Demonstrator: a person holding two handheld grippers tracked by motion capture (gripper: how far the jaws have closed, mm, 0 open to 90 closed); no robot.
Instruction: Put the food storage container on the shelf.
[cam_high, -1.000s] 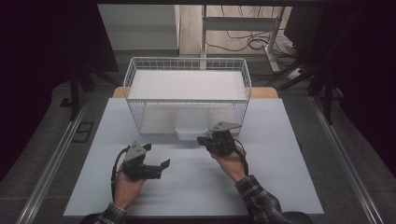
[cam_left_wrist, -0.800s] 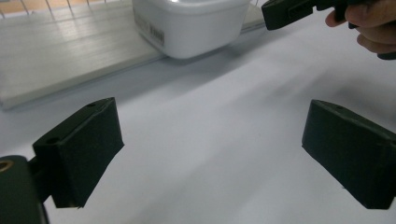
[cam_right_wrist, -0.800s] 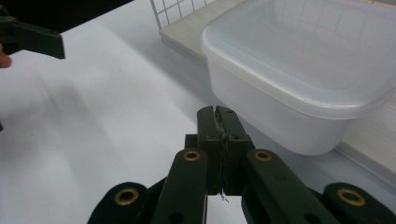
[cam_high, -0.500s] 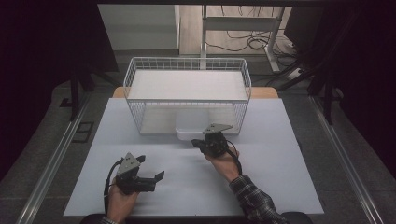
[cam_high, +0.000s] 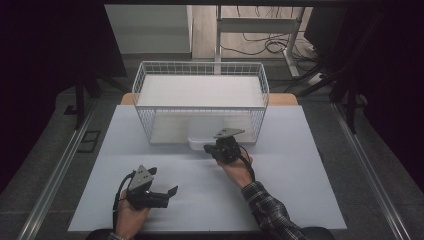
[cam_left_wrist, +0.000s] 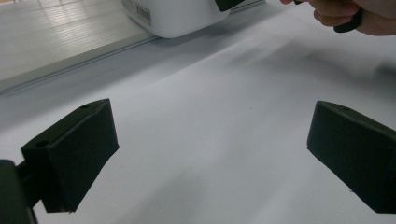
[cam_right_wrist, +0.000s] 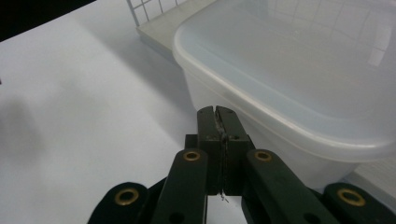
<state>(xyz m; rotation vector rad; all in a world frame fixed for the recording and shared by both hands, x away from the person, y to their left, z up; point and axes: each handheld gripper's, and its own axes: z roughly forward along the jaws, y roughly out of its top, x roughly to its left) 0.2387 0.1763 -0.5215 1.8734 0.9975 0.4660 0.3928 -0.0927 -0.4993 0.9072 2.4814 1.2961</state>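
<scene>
Right claw (cam_right_wrist: 219, 112) pinched fully closed on nothing, tips just short of the lidded plastic container (cam_right_wrist: 299, 79) poking out under the wire basket (cam_high: 200, 100). Risk: closed tips only nudge or skid the container deeper under.

Left claw (cam_left_wrist: 210, 154) wide, empty, over bare surface (cam_high: 200, 200).

Vs earlier: right claw closer to container, left pulled back.
</scene>
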